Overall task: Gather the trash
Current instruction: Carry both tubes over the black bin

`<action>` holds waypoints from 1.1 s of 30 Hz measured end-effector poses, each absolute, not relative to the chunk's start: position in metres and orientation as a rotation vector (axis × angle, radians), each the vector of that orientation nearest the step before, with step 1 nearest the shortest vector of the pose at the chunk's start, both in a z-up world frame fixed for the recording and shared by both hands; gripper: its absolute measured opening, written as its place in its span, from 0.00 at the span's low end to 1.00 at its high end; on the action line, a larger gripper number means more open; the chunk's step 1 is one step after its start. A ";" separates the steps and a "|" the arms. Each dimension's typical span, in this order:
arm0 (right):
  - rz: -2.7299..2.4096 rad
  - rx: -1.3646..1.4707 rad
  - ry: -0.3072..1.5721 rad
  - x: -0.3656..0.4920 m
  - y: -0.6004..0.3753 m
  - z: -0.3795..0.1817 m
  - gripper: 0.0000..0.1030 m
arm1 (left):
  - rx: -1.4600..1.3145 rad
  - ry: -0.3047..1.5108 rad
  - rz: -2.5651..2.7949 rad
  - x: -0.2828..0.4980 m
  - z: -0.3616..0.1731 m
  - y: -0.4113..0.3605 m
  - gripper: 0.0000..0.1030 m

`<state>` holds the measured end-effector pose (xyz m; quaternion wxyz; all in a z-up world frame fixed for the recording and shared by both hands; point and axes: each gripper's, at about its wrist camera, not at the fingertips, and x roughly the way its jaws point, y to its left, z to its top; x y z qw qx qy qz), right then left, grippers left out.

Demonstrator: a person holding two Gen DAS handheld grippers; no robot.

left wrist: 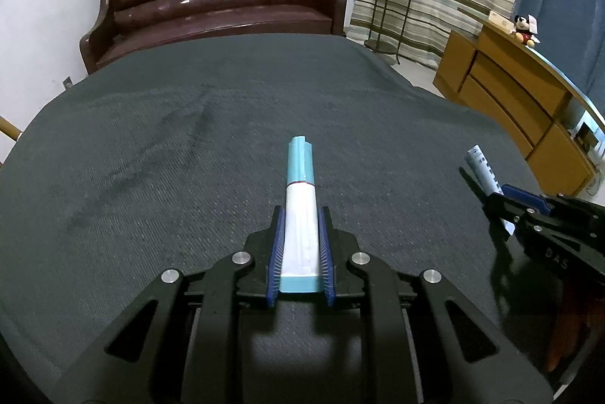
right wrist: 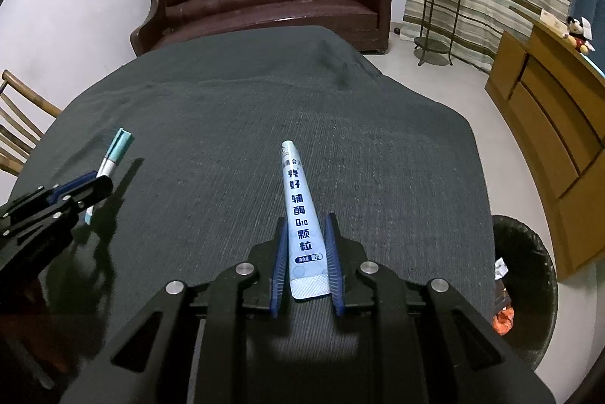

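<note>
A table covered with a dark grey woven cloth [left wrist: 189,147] fills most of both wrist views. The cloth [right wrist: 378,158] hangs over the table's rounded edges and shows a few shallow creases and darker rubbed streaks, towards the left in the left wrist view and near the far edge in the right wrist view. Its visible surface is bare. The table stands on a pale floor [right wrist: 435,90].
</note>
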<state>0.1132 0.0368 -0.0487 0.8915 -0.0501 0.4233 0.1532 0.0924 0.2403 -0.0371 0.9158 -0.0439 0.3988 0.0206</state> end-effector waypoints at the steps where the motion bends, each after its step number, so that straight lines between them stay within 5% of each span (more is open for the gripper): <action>1: 0.317 -0.100 0.877 0.111 0.036 -0.048 0.20 | -0.090 0.821 0.041 0.091 -0.038 0.239 0.17; 17: 0.260 -0.031 0.794 0.063 0.000 -0.038 0.20 | -0.079 0.789 -0.002 0.061 -0.034 0.203 0.17; 33: 0.072 0.023 0.690 0.043 -0.089 -0.021 0.20 | -0.015 0.691 -0.211 0.059 -0.014 0.089 0.17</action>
